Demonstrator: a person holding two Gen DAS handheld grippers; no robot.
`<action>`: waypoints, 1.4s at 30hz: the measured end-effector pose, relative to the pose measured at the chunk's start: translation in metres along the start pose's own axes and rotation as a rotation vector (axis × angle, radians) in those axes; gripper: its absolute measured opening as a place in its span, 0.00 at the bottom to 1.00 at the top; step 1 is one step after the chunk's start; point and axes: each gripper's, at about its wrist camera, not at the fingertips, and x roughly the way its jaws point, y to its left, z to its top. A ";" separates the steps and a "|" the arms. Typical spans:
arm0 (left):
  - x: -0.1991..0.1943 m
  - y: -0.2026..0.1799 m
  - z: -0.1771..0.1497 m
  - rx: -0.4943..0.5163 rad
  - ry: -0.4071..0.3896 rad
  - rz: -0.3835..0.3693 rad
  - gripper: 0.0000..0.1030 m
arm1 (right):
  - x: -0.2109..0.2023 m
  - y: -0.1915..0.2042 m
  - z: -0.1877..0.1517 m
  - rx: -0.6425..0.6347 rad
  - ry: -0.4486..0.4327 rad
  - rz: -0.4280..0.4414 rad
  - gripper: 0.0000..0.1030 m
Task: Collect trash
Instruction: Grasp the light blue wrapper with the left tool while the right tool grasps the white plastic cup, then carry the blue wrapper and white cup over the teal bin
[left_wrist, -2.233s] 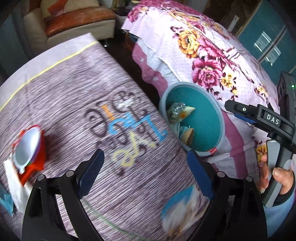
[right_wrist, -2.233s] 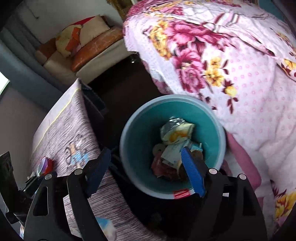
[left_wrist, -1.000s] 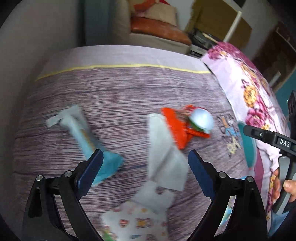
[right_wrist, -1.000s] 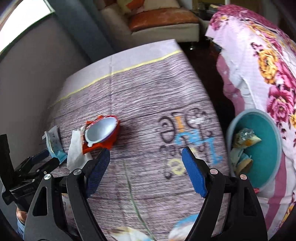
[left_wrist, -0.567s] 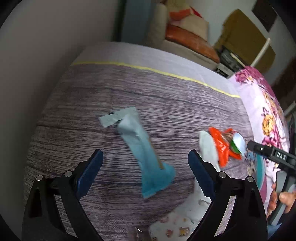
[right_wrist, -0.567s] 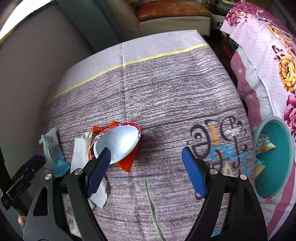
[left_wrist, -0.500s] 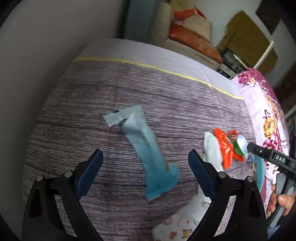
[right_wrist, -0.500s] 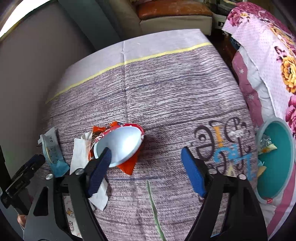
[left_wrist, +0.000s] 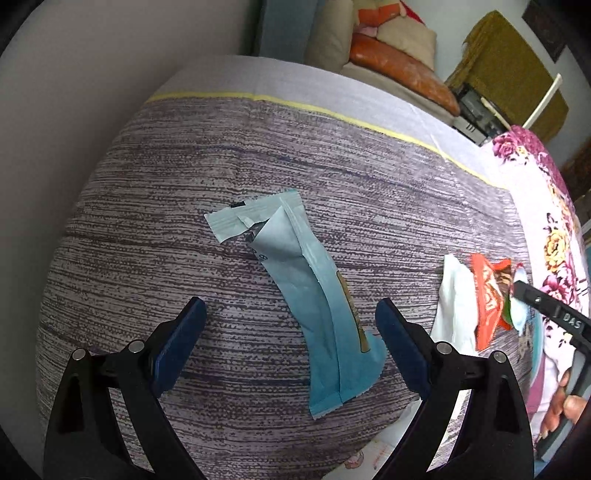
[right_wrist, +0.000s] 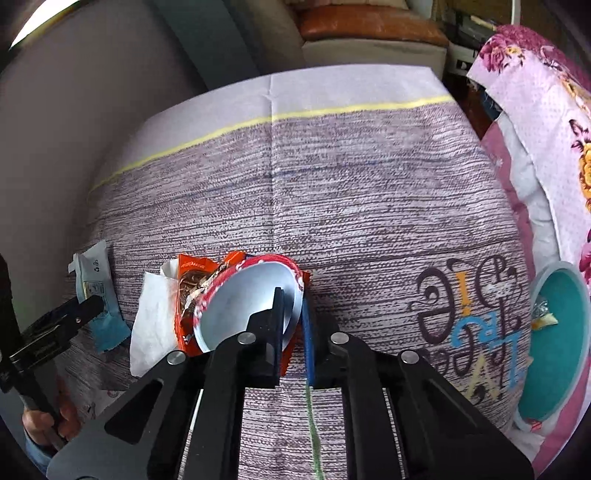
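Right wrist view — right claw (right_wrist: 293, 317) pinches red cup (right_wrist: 236, 295); left claw (left_wrist: 288, 332) spread — straddling blue wrapper (left_wrist: 314, 295).

Both wrist views look steeply down, close over the table (left_wrist: 332, 158), sharing its wrappers.

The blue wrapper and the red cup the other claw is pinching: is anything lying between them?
Yes: a white napkin lies between the blue wrapper and the red cup, clearest in the right wrist view.

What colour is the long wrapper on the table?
Light blue wrapper, fading paler at the torn end; clearest in the left wrist view.
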 end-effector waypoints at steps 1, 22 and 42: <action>0.001 -0.001 0.000 0.002 -0.001 0.003 0.90 | -0.001 -0.001 0.000 0.001 -0.003 -0.001 0.07; -0.026 -0.011 -0.004 0.037 -0.073 0.044 0.16 | -0.023 -0.032 -0.022 0.076 -0.037 0.051 0.06; -0.033 -0.041 0.003 0.077 -0.074 -0.075 0.16 | -0.002 -0.036 -0.040 0.081 0.049 0.059 0.38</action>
